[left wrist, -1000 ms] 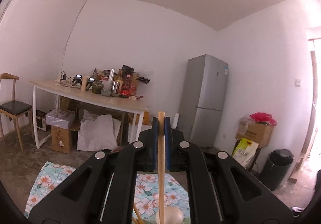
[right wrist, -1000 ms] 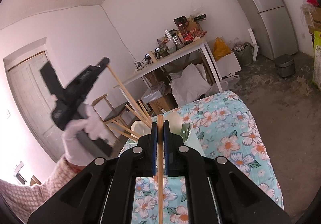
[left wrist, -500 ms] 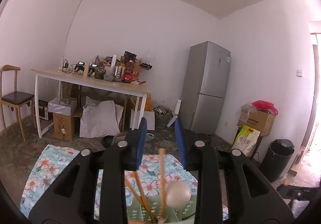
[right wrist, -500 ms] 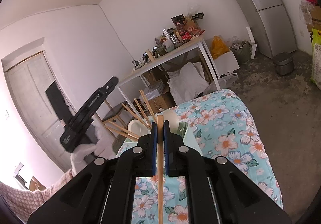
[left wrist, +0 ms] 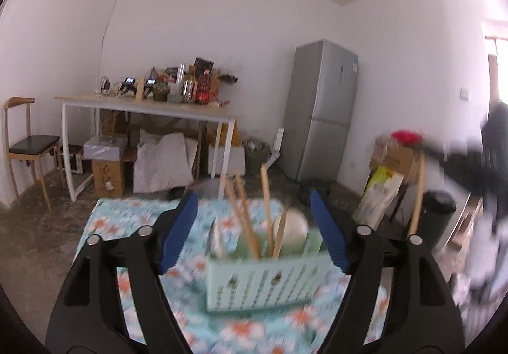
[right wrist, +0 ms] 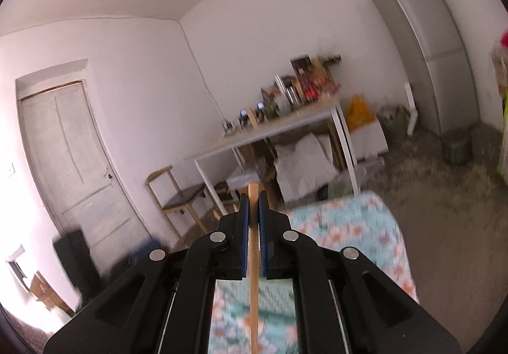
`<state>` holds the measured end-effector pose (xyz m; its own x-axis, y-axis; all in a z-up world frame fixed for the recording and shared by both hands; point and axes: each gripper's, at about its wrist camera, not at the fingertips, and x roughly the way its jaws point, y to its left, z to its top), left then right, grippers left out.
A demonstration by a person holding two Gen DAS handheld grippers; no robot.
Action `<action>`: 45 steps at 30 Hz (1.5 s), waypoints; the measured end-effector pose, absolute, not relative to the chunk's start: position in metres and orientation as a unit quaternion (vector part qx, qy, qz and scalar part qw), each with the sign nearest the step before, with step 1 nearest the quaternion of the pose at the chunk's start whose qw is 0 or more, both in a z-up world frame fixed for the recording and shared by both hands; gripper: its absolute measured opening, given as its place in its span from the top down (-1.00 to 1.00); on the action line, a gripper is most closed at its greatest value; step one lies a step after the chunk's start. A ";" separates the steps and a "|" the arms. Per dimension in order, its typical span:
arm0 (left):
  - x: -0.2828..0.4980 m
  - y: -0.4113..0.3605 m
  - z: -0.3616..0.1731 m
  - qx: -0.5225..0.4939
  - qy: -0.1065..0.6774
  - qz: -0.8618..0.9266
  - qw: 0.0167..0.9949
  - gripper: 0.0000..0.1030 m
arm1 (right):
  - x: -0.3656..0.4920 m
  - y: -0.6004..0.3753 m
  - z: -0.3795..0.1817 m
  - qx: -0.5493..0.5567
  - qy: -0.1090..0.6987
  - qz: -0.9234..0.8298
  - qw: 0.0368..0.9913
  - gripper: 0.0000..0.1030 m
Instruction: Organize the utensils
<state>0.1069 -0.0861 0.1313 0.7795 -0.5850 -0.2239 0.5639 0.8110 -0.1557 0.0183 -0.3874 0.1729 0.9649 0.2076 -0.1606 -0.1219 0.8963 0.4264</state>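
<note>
A mint green perforated basket (left wrist: 263, 278) stands on the floral tablecloth (left wrist: 133, 214). Several wooden chopsticks (left wrist: 244, 220) and a pale spoon (left wrist: 295, 227) stick up out of it. My left gripper (left wrist: 252, 214) sits just short of the basket, its jaws opening wide, with nothing between the blue pads (left wrist: 177, 227). My right gripper (right wrist: 253, 205) is shut on one wooden chopstick (right wrist: 254, 274), which runs lengthwise between its pads above the cloth. In the left wrist view that chopstick (left wrist: 416, 195) hangs at the right under a blurred black shape.
Behind the cloth stand a white-legged table (left wrist: 146, 106) piled with clutter, boxes and bags beneath it, a wooden chair (left wrist: 28, 147) at the left, a grey fridge (left wrist: 320, 113) and a black bin (left wrist: 439, 208). A pale door (right wrist: 73, 163) is on the left wall.
My left gripper let go of its chopstick, which now stands in the basket, and opened while sinking and drawing back. My right gripper rose, still holding its chopstick.
</note>
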 end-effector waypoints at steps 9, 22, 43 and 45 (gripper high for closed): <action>0.084 -0.044 0.084 -0.037 0.179 -0.265 0.947 -0.66 | 0.054 -0.376 0.229 0.173 0.025 0.094 0.980 0.88; 0.074 -0.025 0.059 -0.043 0.214 -0.233 0.948 -0.74 | 0.133 -0.351 0.194 0.136 0.055 0.057 0.988 0.88; 0.082 -0.033 0.058 -0.053 0.234 -0.205 0.949 -0.77 | 0.110 -0.343 0.139 0.141 0.123 0.045 0.981 -0.20; 0.082 -0.033 0.060 -0.051 0.236 -0.199 0.950 -0.77 | 0.095 -0.346 0.143 0.140 0.116 0.040 0.982 -0.25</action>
